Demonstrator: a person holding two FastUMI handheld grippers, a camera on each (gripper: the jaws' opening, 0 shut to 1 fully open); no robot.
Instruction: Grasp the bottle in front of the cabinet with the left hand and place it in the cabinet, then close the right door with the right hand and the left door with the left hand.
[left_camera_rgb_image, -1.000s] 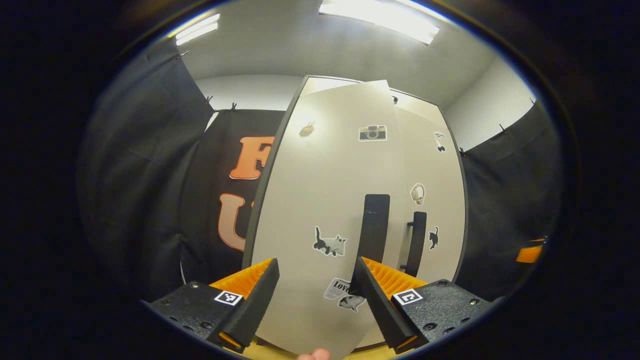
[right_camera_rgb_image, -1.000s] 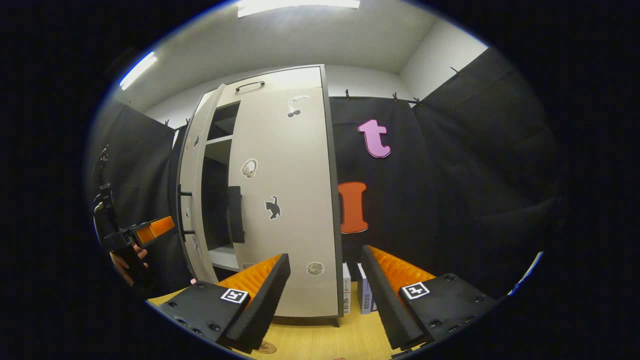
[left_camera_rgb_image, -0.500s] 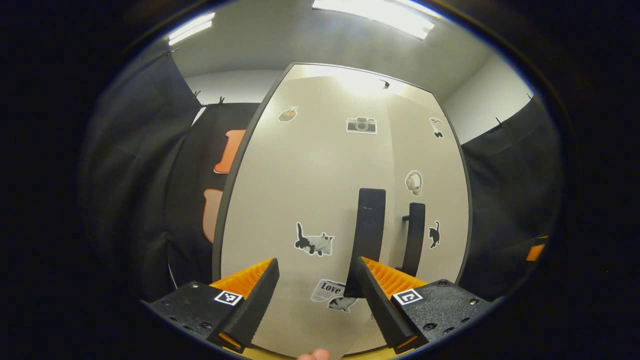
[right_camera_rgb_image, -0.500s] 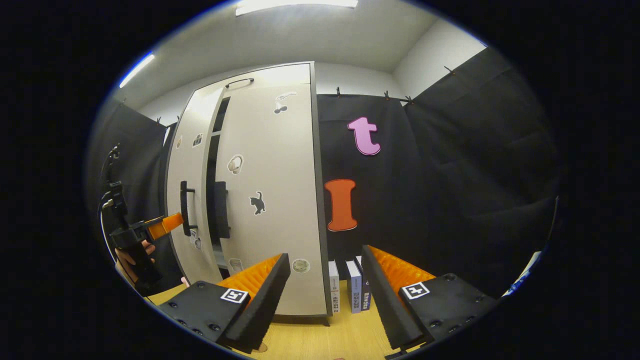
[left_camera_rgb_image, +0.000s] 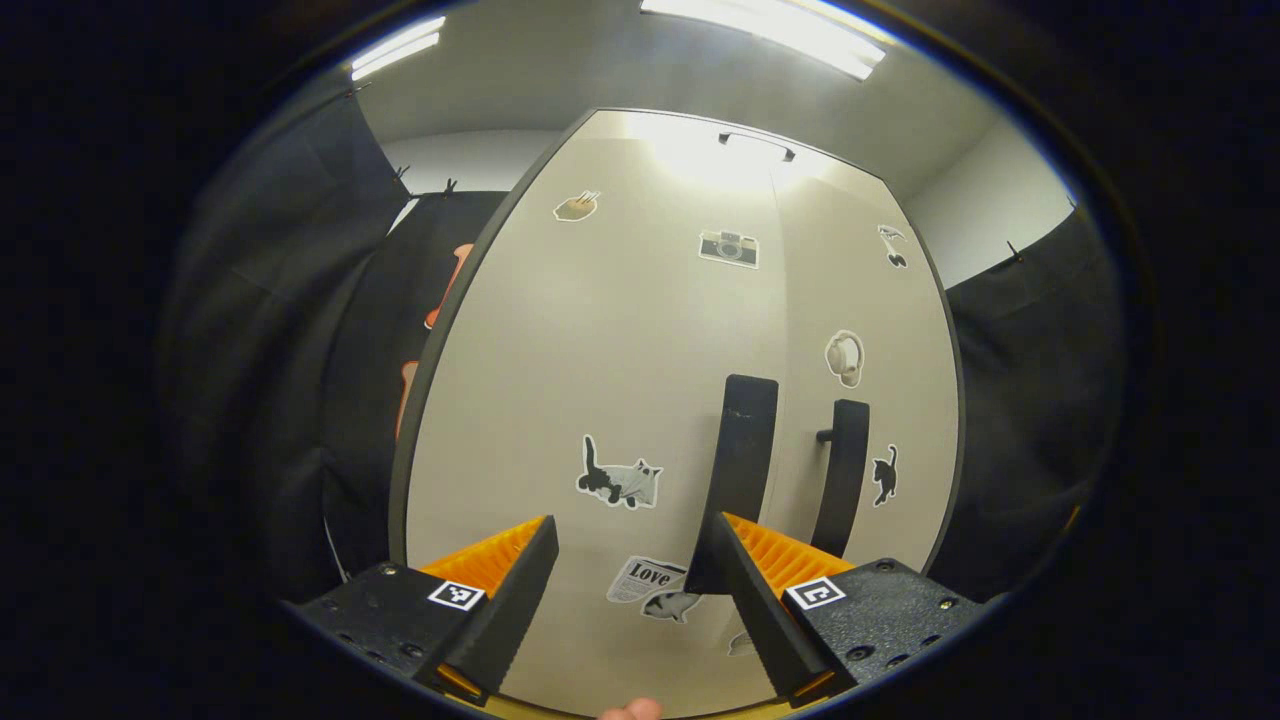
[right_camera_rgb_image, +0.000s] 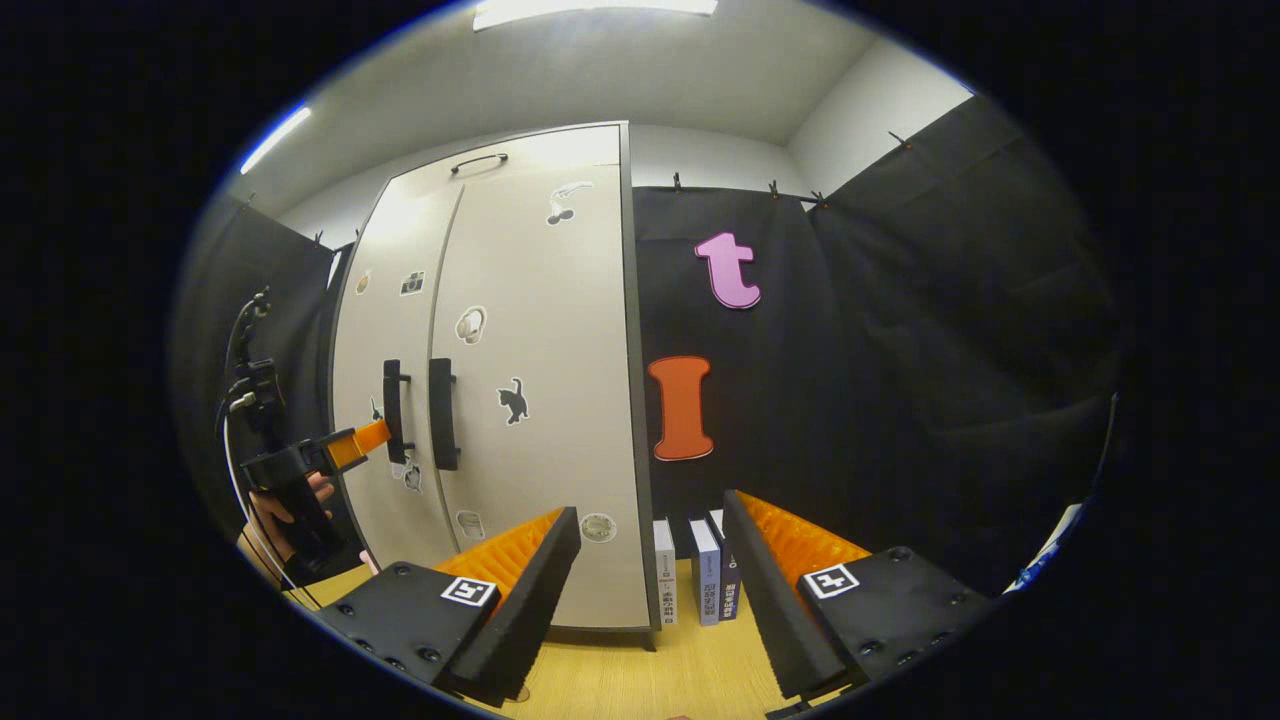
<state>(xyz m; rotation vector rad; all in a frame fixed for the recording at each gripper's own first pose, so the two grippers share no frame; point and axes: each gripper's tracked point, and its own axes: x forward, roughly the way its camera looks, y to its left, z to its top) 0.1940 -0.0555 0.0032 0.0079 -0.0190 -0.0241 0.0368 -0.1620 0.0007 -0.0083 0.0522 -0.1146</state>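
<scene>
The pale cabinet (left_camera_rgb_image: 640, 340) stands with both doors flush. In the left gripper view its left door (left_camera_rgb_image: 590, 400) and right door (left_camera_rgb_image: 860, 300) meet at a thin seam, each with a black handle (left_camera_rgb_image: 742, 460). My left gripper (left_camera_rgb_image: 628, 610) is open, close to the left door, its right finger beside the left handle's lower end. In the right gripper view the same cabinet (right_camera_rgb_image: 500, 380) sits left of centre, and my left gripper (right_camera_rgb_image: 355, 445), held by a hand, points at the left door. My right gripper (right_camera_rgb_image: 650, 590) is open and empty, held back from the cabinet. The bottle is hidden.
Three books (right_camera_rgb_image: 695, 585) stand upright on the wooden tabletop (right_camera_rgb_image: 650, 680), right of the cabinet's base. Black cloth hangs behind and on both sides. A fingertip (left_camera_rgb_image: 630, 710) shows at the lower edge of the left gripper view.
The left door swung from ajar to flush with the right door. My left gripper followed it toward the cabinet. My right gripper barely moved.
</scene>
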